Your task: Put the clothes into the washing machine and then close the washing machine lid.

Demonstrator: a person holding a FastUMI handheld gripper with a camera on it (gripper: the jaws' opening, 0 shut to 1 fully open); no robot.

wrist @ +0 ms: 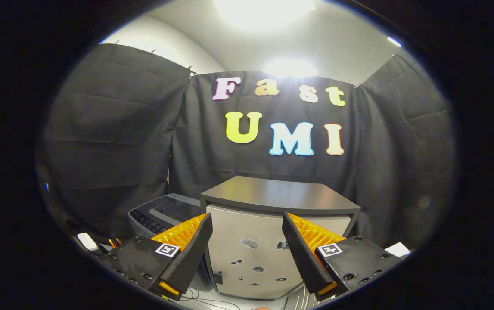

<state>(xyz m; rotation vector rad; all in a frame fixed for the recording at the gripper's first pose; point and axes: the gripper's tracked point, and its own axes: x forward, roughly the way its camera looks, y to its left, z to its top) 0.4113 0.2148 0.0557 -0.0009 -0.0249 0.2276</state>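
The gripper (247, 230) is held up in the air with its jaws spread wide, and nothing lies between them or touches them. Each finger (188, 254) is a black wedge with a ribbed black pad on its inner face and an orange ribbed backing behind it, and each carries a small square black-and-white marker tag (167, 249) near its base; the tags show a coded pattern, not readable writing. Below the fingers a few thin cables (203, 297) trail over a pale floor. Just beyond the fingers, seen through the gap between them, stands a small cabinet (251, 254) with a light front panel and a dark grey flat top; several small dark stickers (250, 243) dot its front, too small to make out. To the left of the cabinet, touching or just beside it and partly hidden behind the left finger, is the washing machine (160, 215), a grey top-loader whose lid lies flat and shut, with a dark control panel along its near edge; its buttons and marks are too small to read. No clothes can be picked out. Behind both hangs the black cloth wall (113, 129), with a white ceiling and bright lamps (264, 10) above.
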